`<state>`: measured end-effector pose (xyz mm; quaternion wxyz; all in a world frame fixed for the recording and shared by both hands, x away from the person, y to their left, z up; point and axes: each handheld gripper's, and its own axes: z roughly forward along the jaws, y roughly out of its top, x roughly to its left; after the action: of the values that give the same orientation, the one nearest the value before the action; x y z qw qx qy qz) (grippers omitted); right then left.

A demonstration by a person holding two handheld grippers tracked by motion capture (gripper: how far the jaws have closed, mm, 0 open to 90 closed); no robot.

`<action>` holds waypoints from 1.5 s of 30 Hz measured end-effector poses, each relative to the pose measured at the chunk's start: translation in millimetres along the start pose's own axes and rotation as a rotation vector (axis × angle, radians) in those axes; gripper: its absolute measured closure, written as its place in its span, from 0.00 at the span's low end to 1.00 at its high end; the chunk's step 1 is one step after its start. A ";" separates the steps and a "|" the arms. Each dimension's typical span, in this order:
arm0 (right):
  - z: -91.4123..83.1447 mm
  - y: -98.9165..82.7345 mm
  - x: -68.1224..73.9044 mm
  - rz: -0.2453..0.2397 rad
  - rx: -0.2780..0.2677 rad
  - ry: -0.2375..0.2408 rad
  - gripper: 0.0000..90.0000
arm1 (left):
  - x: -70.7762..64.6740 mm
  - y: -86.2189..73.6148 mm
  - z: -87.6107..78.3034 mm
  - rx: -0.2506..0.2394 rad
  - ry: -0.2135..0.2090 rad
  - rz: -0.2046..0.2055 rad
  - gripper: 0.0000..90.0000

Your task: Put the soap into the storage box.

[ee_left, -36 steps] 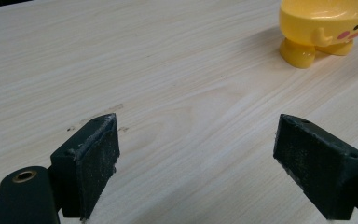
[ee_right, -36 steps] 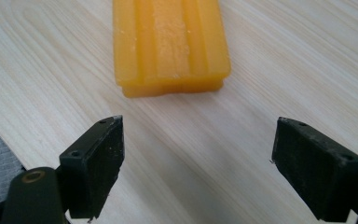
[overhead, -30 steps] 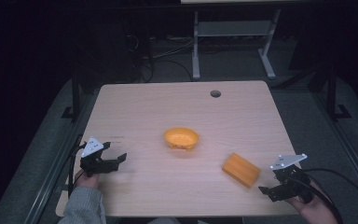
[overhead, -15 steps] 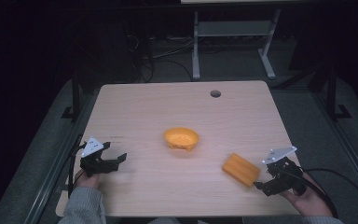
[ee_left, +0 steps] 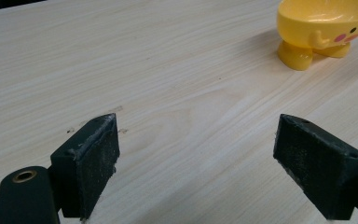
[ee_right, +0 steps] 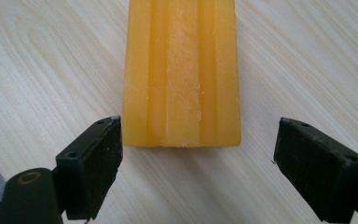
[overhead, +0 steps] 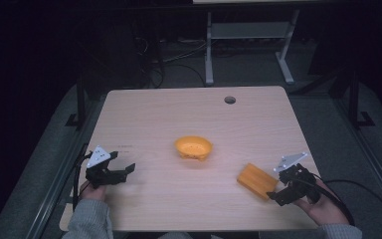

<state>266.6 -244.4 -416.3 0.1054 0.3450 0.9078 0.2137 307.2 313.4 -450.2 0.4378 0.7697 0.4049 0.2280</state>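
The right gripper (overhead: 278, 193) sits at the table's near right corner with its jaws spread wide, just short of the orange block (overhead: 257, 180), which lies flat on the wooden table (overhead: 179, 114) a little to the right of and nearer than the bowl. In the right gripper view the block (ee_right: 182, 70) stretches away lengthwise with shallow grooves along its top; its near end lies just ahead of the two black pads, closer to the left pad (ee_right: 95, 158) than to the other, and touches neither. The left gripper (overhead: 122, 172) rests low at the near left edge, also wide open and holding nothing, aimed toward the yellow footed bowl (overhead: 193, 147) at the table's middle, well apart from it.
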 end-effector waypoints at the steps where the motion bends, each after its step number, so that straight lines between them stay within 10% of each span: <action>1: 1.0 0.9 -0.6 -0.006 0.002 0.001 0.17 | 0.1 0.0 0.0 0.002 0.001 0.000 0.15; 45: 42.2 39.3 2.6 -0.038 0.080 0.077 0.15 | 0.6 0.3 -0.8 -0.014 0.001 -0.007 0.15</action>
<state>301.9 -202.9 -435.7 0.0609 0.3230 0.9255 0.1883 307.1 314.2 -449.5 0.4438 0.7651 0.4061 0.2297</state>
